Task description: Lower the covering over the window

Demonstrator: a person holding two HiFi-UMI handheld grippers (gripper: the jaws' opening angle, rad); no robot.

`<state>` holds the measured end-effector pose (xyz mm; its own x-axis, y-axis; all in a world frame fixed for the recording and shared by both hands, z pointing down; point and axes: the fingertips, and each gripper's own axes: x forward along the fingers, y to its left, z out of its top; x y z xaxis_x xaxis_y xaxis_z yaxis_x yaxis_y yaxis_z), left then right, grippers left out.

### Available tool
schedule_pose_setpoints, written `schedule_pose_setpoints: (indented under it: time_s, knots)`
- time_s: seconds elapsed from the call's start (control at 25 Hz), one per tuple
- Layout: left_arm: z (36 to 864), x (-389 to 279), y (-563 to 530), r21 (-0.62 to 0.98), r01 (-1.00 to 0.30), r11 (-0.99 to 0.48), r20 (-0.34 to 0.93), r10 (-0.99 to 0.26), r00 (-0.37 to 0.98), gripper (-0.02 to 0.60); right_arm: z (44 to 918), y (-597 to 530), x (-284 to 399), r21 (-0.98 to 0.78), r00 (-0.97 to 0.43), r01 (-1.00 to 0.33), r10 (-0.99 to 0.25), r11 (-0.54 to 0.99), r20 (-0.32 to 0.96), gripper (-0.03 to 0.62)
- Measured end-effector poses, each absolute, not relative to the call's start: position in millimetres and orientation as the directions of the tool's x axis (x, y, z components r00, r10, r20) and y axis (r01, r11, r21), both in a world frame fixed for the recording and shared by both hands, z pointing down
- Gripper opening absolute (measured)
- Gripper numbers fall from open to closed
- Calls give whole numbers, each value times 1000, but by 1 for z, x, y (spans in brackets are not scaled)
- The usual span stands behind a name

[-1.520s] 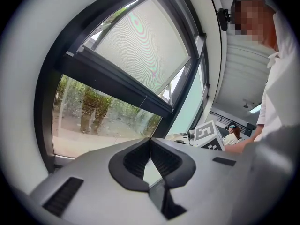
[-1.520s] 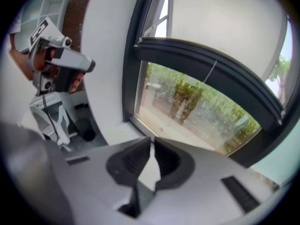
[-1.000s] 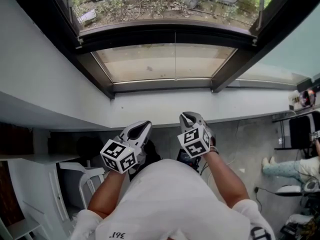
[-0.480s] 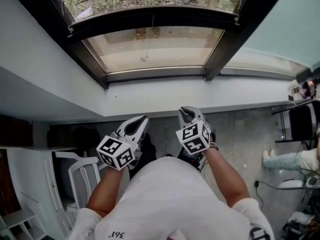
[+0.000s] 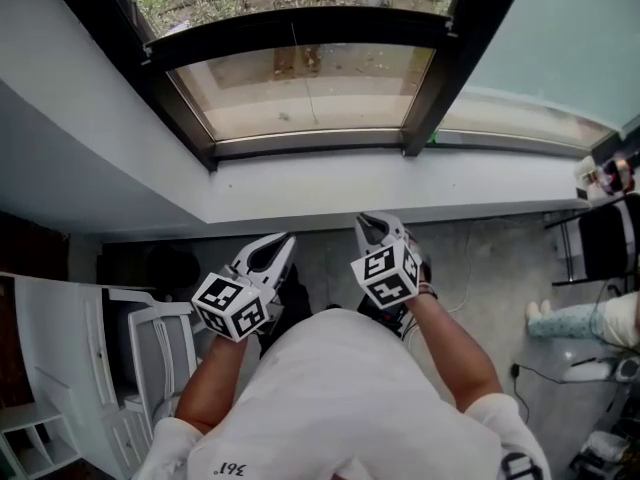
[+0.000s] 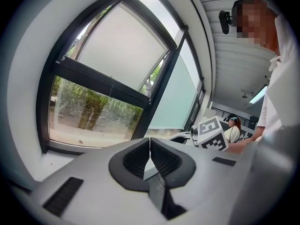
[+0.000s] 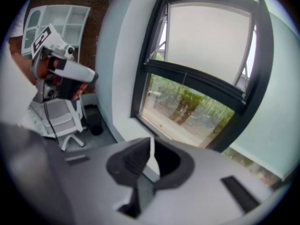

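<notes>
The dark-framed window (image 5: 300, 28) fills the top of the head view, above a white sill (image 5: 350, 183). A pale roller blind (image 6: 122, 55) covers its upper half; it also shows in the right gripper view as blind (image 7: 206, 36). A thin cord (image 5: 300, 78) hangs down the middle of the glass. My left gripper (image 5: 285, 240) and right gripper (image 5: 372, 222) are held side by side in front of my body, short of the sill and well apart from the cord. Both are shut with nothing between the jaws, as seen at the left gripper (image 6: 150, 144) and right gripper (image 7: 151, 144).
A white chair (image 5: 165, 353) and white shelving (image 5: 40, 428) stand low on the left by the wall. At the right a seated person's legs (image 5: 590, 323) and a black chair (image 5: 600, 253) occupy the floor. A frosted pane (image 5: 560, 58) lies right of the window.
The window and sill have drawn nearer and shifted left in the head view as I walked toward them. Both grippers keep their pose, shut, carried forward together.
</notes>
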<state>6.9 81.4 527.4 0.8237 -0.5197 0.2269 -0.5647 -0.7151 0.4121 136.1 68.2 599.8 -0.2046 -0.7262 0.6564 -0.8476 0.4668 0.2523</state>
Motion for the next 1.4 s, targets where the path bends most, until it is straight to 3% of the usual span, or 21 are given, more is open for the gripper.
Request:
schedule_pose_setpoints:
  time_s: [0.64,1.4]
  knots:
    - [509,0,111,392,-544,-741,232,-493,839,20,562,88,117,241,-233,-855,-754,460,614,31]
    - [513,-71,115,393,-552,-735,274,-479,834,21,568,90,55,194,-221,-883,-744,427,630,31]
